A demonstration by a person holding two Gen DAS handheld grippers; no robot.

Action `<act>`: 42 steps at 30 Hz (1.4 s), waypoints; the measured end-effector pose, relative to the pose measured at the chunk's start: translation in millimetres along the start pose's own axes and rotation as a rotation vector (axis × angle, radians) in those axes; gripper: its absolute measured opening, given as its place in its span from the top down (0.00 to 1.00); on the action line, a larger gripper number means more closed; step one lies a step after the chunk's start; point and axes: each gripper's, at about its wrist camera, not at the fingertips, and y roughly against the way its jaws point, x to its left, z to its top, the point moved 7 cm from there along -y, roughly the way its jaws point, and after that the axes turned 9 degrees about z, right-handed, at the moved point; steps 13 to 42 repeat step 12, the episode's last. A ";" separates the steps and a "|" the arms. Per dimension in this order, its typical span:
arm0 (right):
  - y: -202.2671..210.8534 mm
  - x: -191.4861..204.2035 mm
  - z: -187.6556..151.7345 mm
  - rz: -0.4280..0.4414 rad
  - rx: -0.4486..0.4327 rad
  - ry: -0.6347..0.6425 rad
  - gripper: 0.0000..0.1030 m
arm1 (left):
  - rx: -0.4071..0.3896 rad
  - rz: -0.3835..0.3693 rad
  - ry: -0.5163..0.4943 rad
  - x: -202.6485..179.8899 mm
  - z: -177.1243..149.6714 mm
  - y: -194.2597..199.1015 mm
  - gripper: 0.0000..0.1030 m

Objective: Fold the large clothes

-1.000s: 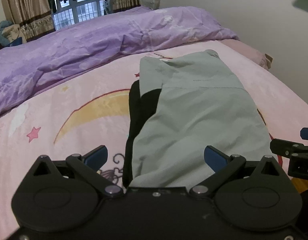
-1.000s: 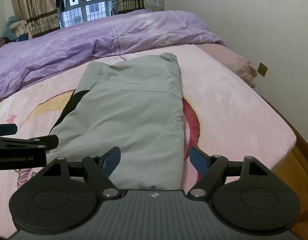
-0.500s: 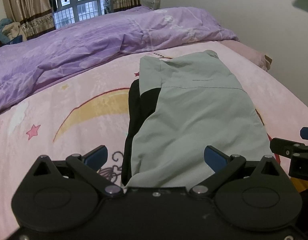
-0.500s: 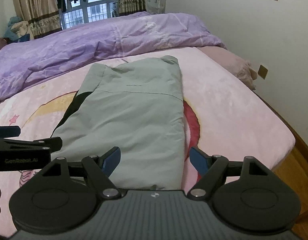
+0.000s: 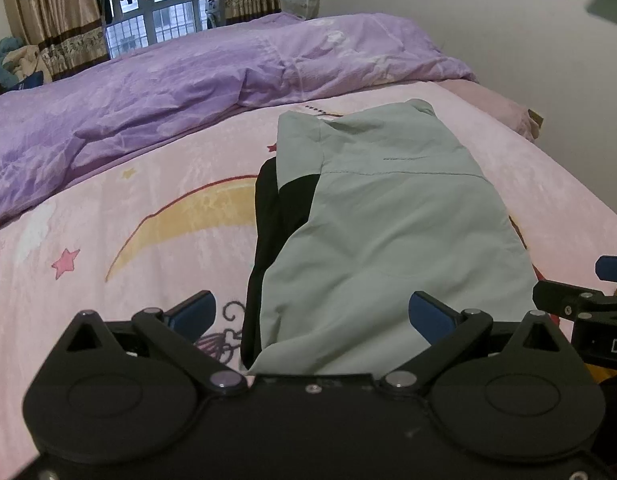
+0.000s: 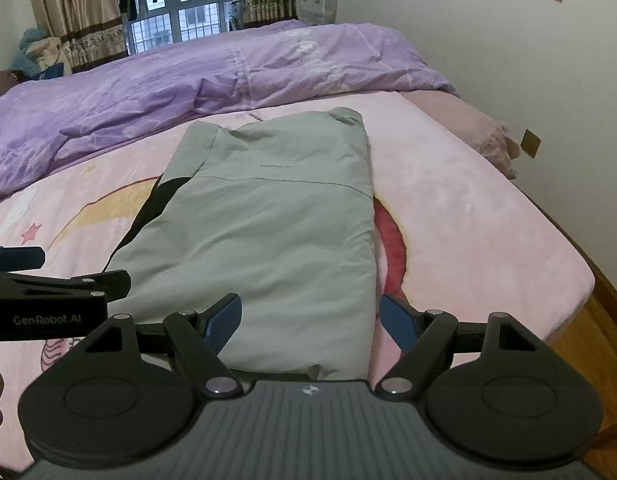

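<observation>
Because folding needs a big flat place, the pink bed sheet (image 6: 448,208) is pulled smooth and the purple blanket (image 6: 188,92) is pushed back toward the window to leave room. On the sheet lies the green jacket (image 6: 276,232), the big piece of clothing to fold. It is already a long, narrow shape, so I think its sides have been turned in and it now needs folding from the near end to the far end. A black part (image 5: 276,208) pokes out on its left side; I cannot tell if that is a sleeve or the lining. The left gripper (image 5: 312,312) and the right gripper (image 6: 310,318) both hang over the near edge with their blue fingers wide apart, holding nothing, ready to pinch the two near corners. The jacket's near hem is hidden behind the gripper bodies, and its small printed words are too tiny to read
</observation>
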 end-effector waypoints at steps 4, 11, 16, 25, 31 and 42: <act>0.3 0.2 -1.1 -0.002 0.002 -0.003 0.11 | 0.000 -0.005 -0.001 -1.6 -0.7 1.1 0.00; 1.0 1.1 -2.9 0.002 0.003 -0.004 0.11 | -0.024 0.015 -0.014 -1.7 -1.7 5.2 0.00; 1.2 1.6 -3.6 0.003 0.004 -0.004 0.11 | -0.023 0.014 -0.014 -1.6 -1.7 5.5 0.00; 1.2 1.6 -3.6 0.003 0.004 -0.004 0.11 | -0.023 0.014 -0.014 -1.6 -1.7 5.5 0.00; 1.2 1.6 -3.6 0.003 0.004 -0.004 0.11 | -0.023 0.014 -0.014 -1.6 -1.7 5.5 0.00; 1.2 1.6 -3.6 0.003 0.004 -0.004 0.11 | -0.023 0.014 -0.014 -1.6 -1.7 5.5 0.00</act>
